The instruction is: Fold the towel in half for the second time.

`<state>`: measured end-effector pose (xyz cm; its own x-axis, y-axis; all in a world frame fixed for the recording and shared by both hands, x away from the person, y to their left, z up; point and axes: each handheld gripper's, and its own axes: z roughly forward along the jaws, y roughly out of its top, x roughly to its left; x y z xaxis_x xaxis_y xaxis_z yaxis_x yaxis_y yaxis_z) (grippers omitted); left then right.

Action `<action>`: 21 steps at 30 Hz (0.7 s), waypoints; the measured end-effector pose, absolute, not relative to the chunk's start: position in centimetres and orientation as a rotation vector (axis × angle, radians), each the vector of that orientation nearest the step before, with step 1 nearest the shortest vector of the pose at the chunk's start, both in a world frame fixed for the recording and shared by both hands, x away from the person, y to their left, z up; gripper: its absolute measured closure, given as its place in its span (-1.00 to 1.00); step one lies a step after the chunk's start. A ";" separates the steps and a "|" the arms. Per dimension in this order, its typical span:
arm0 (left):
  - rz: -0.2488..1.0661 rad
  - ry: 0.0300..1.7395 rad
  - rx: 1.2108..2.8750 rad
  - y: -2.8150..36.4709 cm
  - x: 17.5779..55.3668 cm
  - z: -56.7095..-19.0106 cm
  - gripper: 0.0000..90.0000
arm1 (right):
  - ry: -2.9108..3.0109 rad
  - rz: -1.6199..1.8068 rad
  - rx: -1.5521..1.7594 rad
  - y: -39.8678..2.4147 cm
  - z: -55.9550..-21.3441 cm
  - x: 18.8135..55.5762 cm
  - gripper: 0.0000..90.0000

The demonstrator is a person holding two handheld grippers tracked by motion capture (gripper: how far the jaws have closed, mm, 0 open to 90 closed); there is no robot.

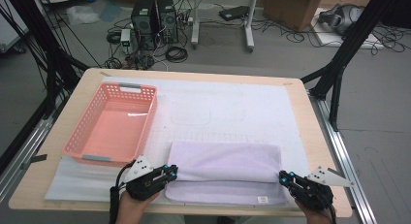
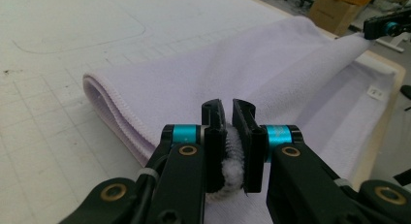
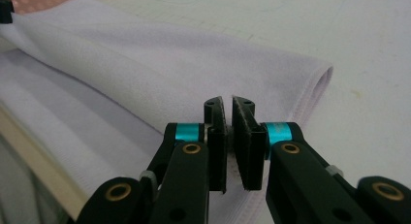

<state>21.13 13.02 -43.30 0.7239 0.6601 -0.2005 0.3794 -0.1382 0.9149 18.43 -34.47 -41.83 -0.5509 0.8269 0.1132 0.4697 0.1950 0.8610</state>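
Towel (image 1: 225, 161) lilac, half-folded on white mat (image 1: 232, 107); left gripper (image 1: 170, 174) and right gripper (image 1: 283, 177) each clamped on a corner — pink basket (image 1: 82, 136) beside

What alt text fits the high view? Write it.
Two hand-held black grippers, left gripper and right gripper, pinch the ends of a half-folded lavender terry towel on a white table mat; a salmon-pink perforated plastic basket sits left.

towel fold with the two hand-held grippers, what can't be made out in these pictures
- Small tag on the towel: print too small to read in the high view.
- Right hand-held gripper: its own jaws hide how much cloth is pinched, right gripper view.
- Towel's lower layers: covered by the folded-over top layer, high view.
- Person's forearms: cut off by the bottom edge, high view.
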 end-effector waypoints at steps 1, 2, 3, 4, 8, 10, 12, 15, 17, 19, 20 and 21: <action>0.293 0.821 1.757 13.1 20.9 -43.3 0.85 | 2.106 1.302 1.211 -34.4 -41.7 18.1 0.87; 0.286 0.825 1.754 13.2 20.6 -43.3 0.85 | 2.107 1.303 1.207 -34.4 -41.7 17.7 0.87; 0.280 0.822 1.754 13.2 20.3 -43.3 0.85 | 2.112 1.304 1.208 -34.3 -41.6 17.3 0.87; 0.275 0.820 1.755 13.2 19.9 -43.3 0.85 | 2.110 1.304 1.193 -34.4 -41.6 17.0 0.87; 0.244 0.810 1.771 13.3 18.9 -43.4 0.83 | 2.115 1.304 1.205 -34.6 -41.5 15.3 0.87; 0.213 0.808 1.776 13.3 18.9 -43.4 0.71 | 2.133 1.292 1.204 -34.6 -41.7 14.9 0.85; 0.221 0.820 1.770 13.3 19.2 -43.2 0.24 | 2.154 1.247 1.241 -34.7 -42.1 14.7 0.63; 0.253 0.851 1.719 13.7 20.0 -42.5 -0.05 | 2.086 1.269 1.289 -35.3 -42.0 14.9 0.44; 0.284 0.863 1.714 13.7 21.0 -42.0 -0.09 | 2.043 1.270 1.294 -35.4 -41.4 15.6 0.39; 0.289 0.882 1.716 13.5 21.9 -41.9 -0.09 | 2.050 1.252 1.268 -34.9 -41.1 16.9 0.37; 0.291 0.886 1.722 13.4 22.4 -41.9 -0.09 | 2.057 1.237 1.266 -34.6 -41.0 17.5 0.37; 0.295 0.890 1.728 13.2 22.7 -41.9 -0.09 | 2.064 1.231 1.260 -34.2 -41.0 18.2 0.37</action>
<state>22.75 13.23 -41.88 0.6850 0.6894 -0.2355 0.4126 -0.1007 0.9053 18.21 -34.25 -41.03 -0.4983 0.8626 0.0871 0.4864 0.1950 0.8517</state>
